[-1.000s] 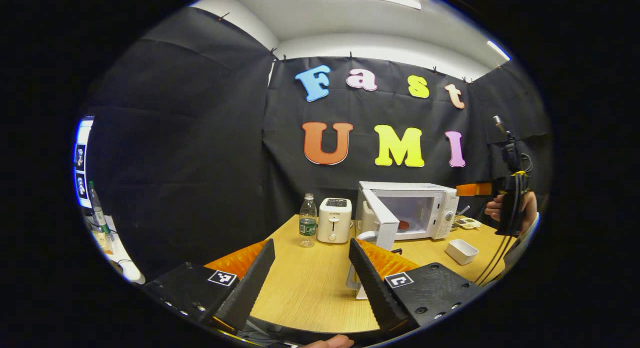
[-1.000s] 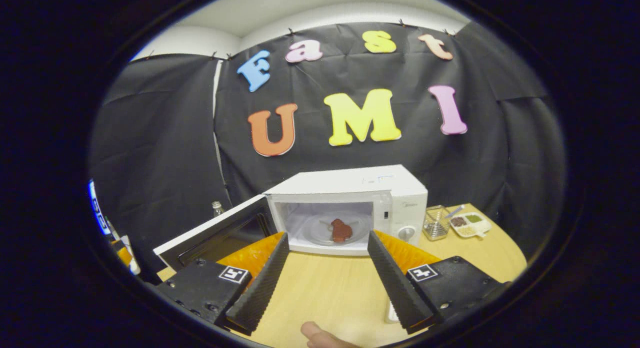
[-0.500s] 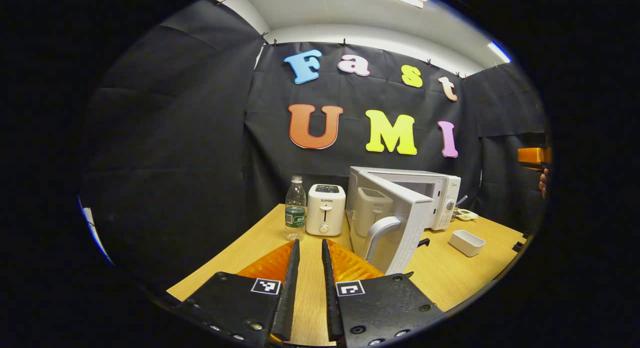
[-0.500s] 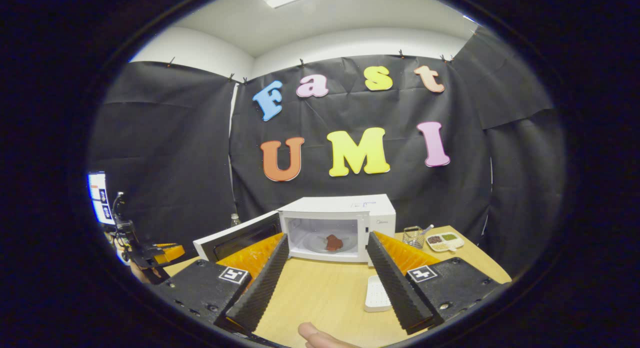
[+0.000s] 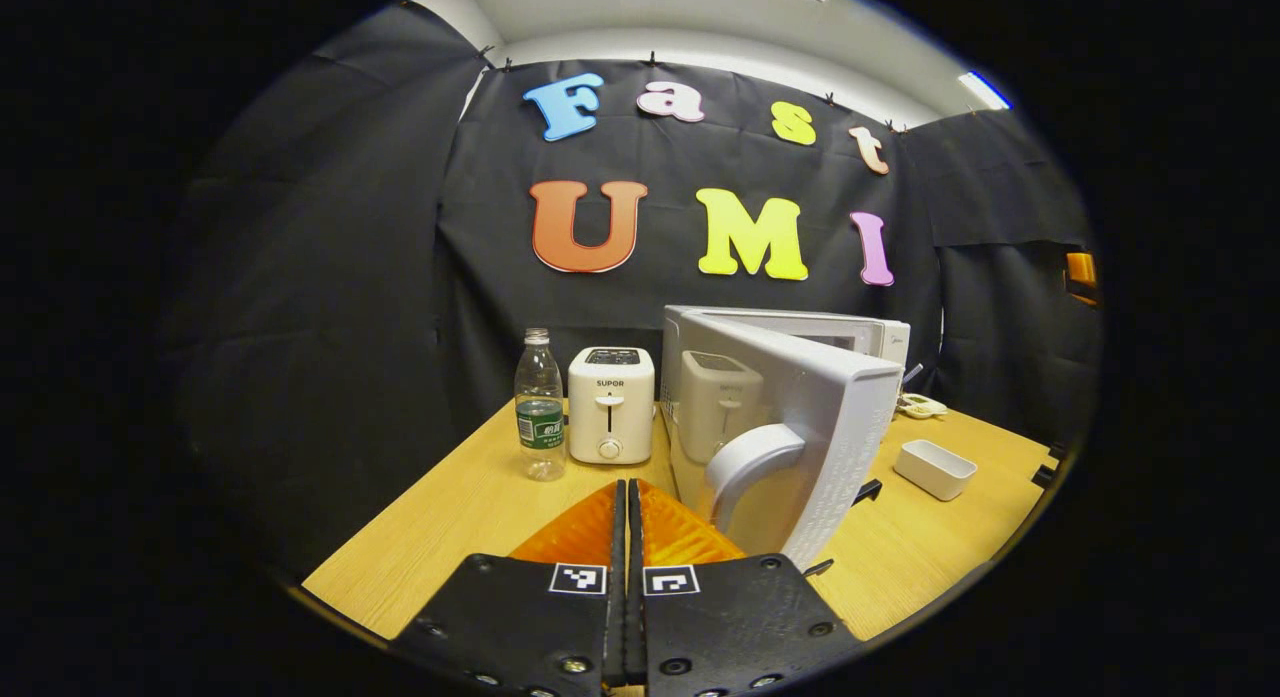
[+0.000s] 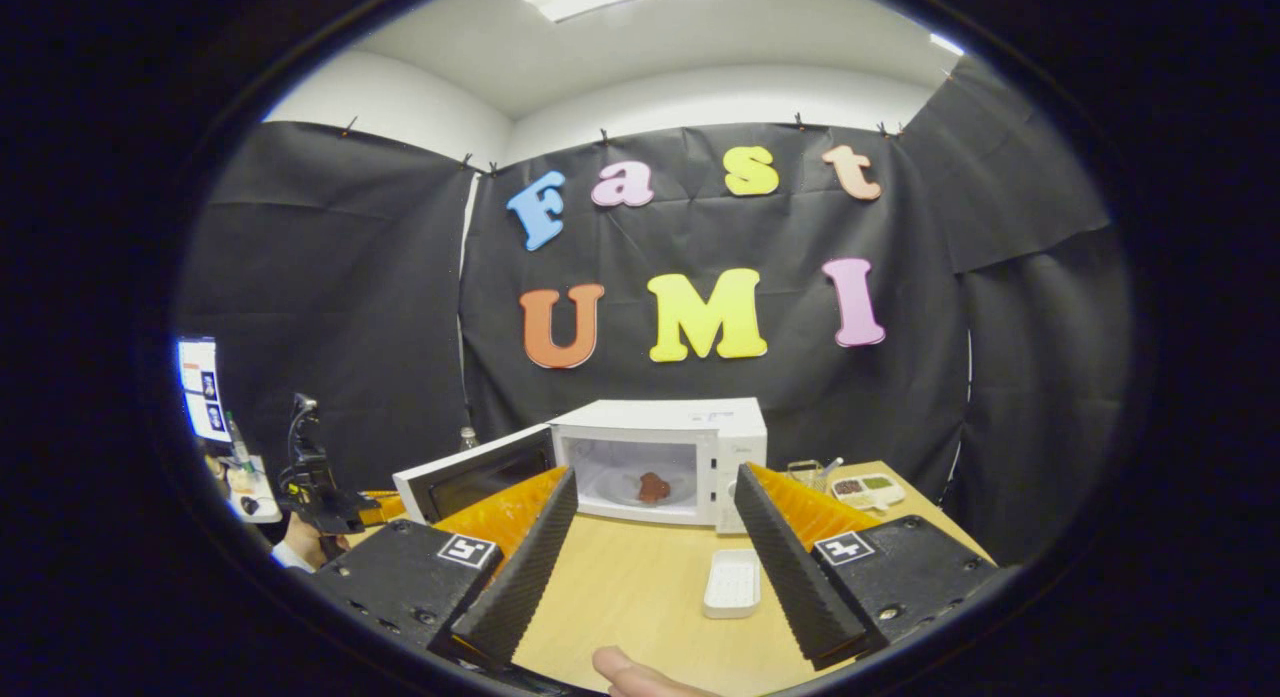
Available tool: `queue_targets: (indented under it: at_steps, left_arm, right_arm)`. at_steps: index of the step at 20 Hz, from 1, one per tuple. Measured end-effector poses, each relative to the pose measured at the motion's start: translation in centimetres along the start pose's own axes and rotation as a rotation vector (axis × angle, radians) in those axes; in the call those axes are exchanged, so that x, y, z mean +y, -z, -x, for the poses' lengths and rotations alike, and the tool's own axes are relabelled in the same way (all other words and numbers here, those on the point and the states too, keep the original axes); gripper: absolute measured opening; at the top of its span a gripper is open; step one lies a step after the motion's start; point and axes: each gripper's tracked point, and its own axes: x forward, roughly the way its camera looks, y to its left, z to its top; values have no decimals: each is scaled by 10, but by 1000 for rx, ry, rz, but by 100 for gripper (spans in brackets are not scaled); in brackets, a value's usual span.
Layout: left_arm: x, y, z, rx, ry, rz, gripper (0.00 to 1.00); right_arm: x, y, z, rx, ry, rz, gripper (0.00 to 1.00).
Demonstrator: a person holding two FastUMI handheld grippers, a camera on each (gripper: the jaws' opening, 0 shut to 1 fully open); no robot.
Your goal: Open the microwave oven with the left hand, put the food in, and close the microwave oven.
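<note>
The white microwave [image 6: 690, 422] stands at the back of the wooden table [image 6: 640, 597] with its door [image 6: 470, 469] swung open to the left. A reddish-brown piece of food [image 6: 653, 487] lies on the glass plate inside. My right gripper [image 6: 655, 472] is open and holds nothing, well back from the oven's mouth. In the left gripper view the open door [image 5: 800, 417] stands close ahead on the right, its curved handle [image 5: 745, 459] facing me. My left gripper [image 5: 625, 537] is shut with nothing between its fingers, just left of that handle and apart from it.
A white toaster [image 5: 610, 405] and a water bottle [image 5: 540, 417] stand left of the microwave. A white dish [image 6: 732, 582] lies on the table in front of the oven, and a compartment tray [image 6: 868, 487] and a wire cup [image 6: 805, 470] sit to its right. A thumb [image 6: 630, 672] shows at the bottom.
My left gripper went from open to shut and came closer to the door's handle side. My right gripper drew back from the microwave, which now looks smaller; the food stays inside.
</note>
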Motion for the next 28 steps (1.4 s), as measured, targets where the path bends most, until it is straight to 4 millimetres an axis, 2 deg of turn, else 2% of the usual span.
queue_targets:
  at_steps: [1, 8, 9, 17, 23, 24, 25, 26, 28]
  left_arm:
    - [-2, -1, 0, -3, -4, 0, 0]
    - [-51, -1, -2, -17, 89, 14, 0]
    - [-61, -1, -5, -23, 107, 17, 0]
    - [-122, 7, -36, -1, 193, 13, 0]
    - [-157, 7, -64, -4, 183, 5, 0]
    - [-165, 4, -67, -11, 191, 5, 0]
    - [-171, 1, -70, -21, 194, 3, 0]
    - [-179, -1, -75, -27, 202, 2, 0]
    - [-197, 2, -82, -9, 220, 5, 0]
  right_arm:
    - [-2, -2, 3, -6, 5, -1, 90]
    - [-21, -14, 19, -38, 27, -17, 90]
    - [-26, -14, 22, -40, 33, -19, 100]
    - [-59, -13, 39, -41, 58, -51, 100]
    - [-81, -18, 54, -58, 83, -54, 100]
    - [-83, -20, 58, -66, 79, -53, 89]
    - [-87, -21, 63, -73, 81, -47, 89]
    - [-92, -22, 67, -81, 86, -41, 100]
    - [-100, -19, 72, -84, 89, -40, 100]
